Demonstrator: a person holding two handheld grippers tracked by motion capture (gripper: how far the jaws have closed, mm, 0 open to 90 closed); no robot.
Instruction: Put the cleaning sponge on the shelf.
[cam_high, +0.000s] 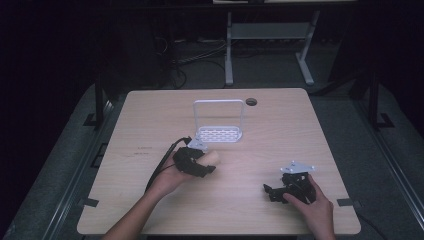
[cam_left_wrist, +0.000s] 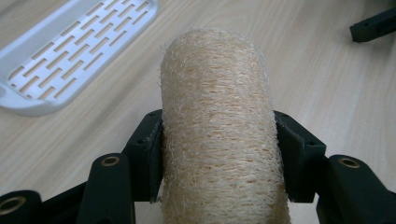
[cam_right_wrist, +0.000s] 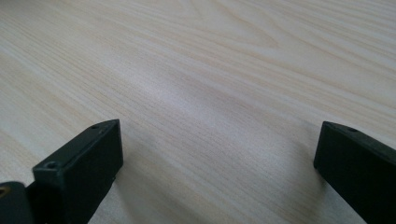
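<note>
High view: the person's left forearm is reaching in from the bottom edge and slanting up toward the table's (cam_high: 150, 115) middle, with the left hand (cam_high: 172, 177) cupping the left gripper (cam_high: 209, 165) from below and its cable trailing back along the wrist. The left gripper is pointing right and slightly away from the person. It is clamping a loofah (cam_high: 212, 160), which is sitting just in front of the white rack (cam_high: 219, 134), near it but apart from it.

Left gripper view: the loofah (cam_left_wrist: 217, 130), a pale fibrous cylinder, is lying lengthwise between the jaws, and both black pads are pressing on its sides. The rack's slotted base (cam_left_wrist: 70, 51) is lying at upper left.

High view: the right hand (cam_high: 310, 200) is resting low near the table's front right, gripping the right gripper (cam_high: 267, 191), which is pointing left.

Right gripper view: the jaws are standing wide apart over bare wood, holding nothing.

A small dark marking is showing on the table left of the left hand; it is too small to read.
</note>
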